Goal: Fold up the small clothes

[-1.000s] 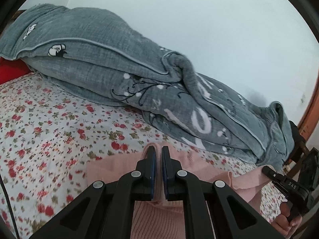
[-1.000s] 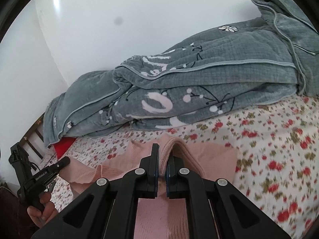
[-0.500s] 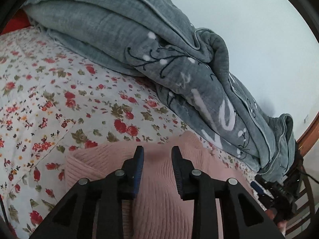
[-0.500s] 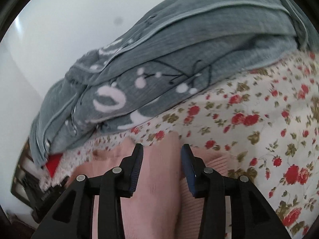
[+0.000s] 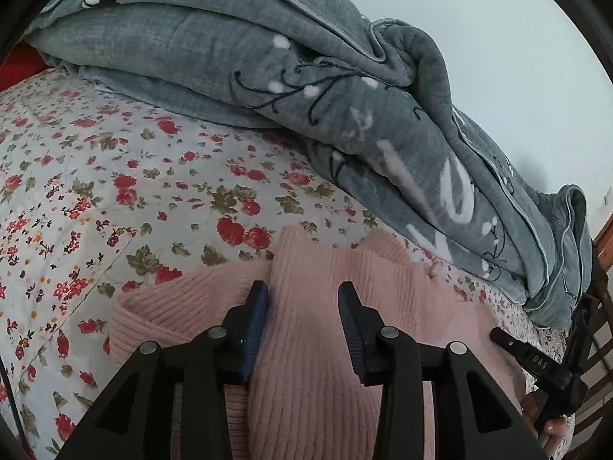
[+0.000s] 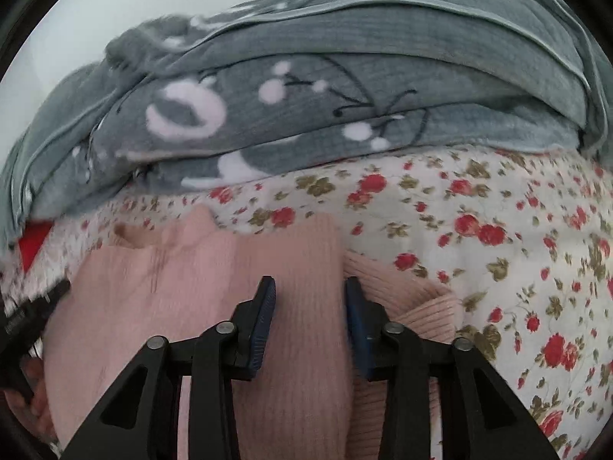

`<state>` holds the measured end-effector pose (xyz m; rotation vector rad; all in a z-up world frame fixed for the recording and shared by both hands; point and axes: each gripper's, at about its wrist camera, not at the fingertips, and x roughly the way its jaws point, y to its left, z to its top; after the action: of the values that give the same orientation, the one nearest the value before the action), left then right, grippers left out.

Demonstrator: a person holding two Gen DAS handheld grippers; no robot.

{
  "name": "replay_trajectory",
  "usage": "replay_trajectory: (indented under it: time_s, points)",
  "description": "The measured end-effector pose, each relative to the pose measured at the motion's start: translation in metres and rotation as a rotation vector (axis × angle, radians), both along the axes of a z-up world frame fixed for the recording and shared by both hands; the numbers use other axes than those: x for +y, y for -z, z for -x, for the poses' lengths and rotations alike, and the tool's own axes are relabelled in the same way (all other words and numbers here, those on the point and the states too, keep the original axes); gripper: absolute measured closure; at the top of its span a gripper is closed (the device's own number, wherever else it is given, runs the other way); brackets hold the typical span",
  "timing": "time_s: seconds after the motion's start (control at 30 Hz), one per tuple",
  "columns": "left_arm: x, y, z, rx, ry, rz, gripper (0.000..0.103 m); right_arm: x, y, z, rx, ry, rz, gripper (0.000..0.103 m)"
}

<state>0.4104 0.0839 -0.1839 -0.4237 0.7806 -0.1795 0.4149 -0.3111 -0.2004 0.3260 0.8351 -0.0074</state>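
Note:
A pink ribbed knit garment (image 5: 402,291) lies folded on the flowered bedsheet (image 5: 95,191). My left gripper (image 5: 302,291) hangs low over its folded layer; the jaws stand apart and are opening, with the knit under them and neither pad pressing it. In the right wrist view the same garment (image 6: 172,287) lies flat, a ribbed cuff (image 6: 429,306) sticking out to the right. My right gripper (image 6: 309,283) is just above a folded strip; its jaws are closing but stay apart, clear of the cloth. Each gripper shows at the edge of the other's view.
A bulky grey quilt (image 5: 268,57) with white flowers is piled along the wall behind the garment, seen again as the quilt (image 6: 306,76). Something red (image 6: 32,245) peeks out under it. Wooden furniture (image 5: 601,306) stands at the bed's far right.
Both grippers came down toward the bed with the pink fold pinched, then let it go. The jaws now stand apart and the knit lies flat.

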Motion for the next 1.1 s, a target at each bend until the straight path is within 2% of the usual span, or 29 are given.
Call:
replay_trajectory:
  time_s: [0.1,0.33,0.37,0.4,0.43,0.5,0.57,0.7,0.8,0.87,0.97,1.1]
  points:
    - [0.0,0.001,0.0,0.01,-0.009,-0.009,0.067,-0.012,0.004,-0.001,0.013,0.04,-0.055,0.077]
    - [0.001,0.004,-0.002,0.026,-0.01,-0.01,0.07,0.006,0.004,-0.005,0.03,-0.024,0.018,0.076]
    - [0.002,0.004,-0.002,0.025,-0.014,-0.01,0.072,0.005,0.004,-0.005,0.029,-0.023,0.01,0.077]
    - [0.002,0.004,-0.002,0.025,-0.017,-0.009,0.074,0.003,0.005,-0.005,0.028,-0.025,-0.003,0.082]
    - [0.004,0.005,-0.002,0.027,-0.021,-0.002,0.08,0.001,0.006,-0.005,0.029,-0.026,-0.025,0.089]
    - [0.007,0.006,-0.002,0.028,-0.031,0.02,0.092,-0.003,0.006,-0.005,0.023,-0.028,-0.058,0.095]
    - [0.009,0.005,0.0,0.014,-0.025,0.043,0.095,-0.007,0.006,-0.003,0.004,-0.024,-0.093,0.097]
    - [0.007,-0.001,0.007,-0.027,-0.03,0.045,0.096,-0.012,-0.001,0.004,-0.056,-0.022,-0.13,0.097]
    - [0.015,-0.005,0.013,-0.058,-0.075,0.06,0.096,-0.011,-0.002,0.005,-0.062,-0.024,-0.121,0.097]
    - [0.02,-0.004,0.014,-0.047,-0.108,0.07,0.096,-0.015,-0.002,0.005,-0.058,-0.013,-0.135,0.097]
    - [0.022,0.0,0.009,-0.011,-0.117,0.076,0.096,-0.019,0.005,0.0,0.001,0.008,-0.135,0.097]
    - [0.02,0.002,0.008,-0.001,-0.117,0.063,0.096,-0.016,0.007,-0.002,0.013,0.013,-0.114,0.097]
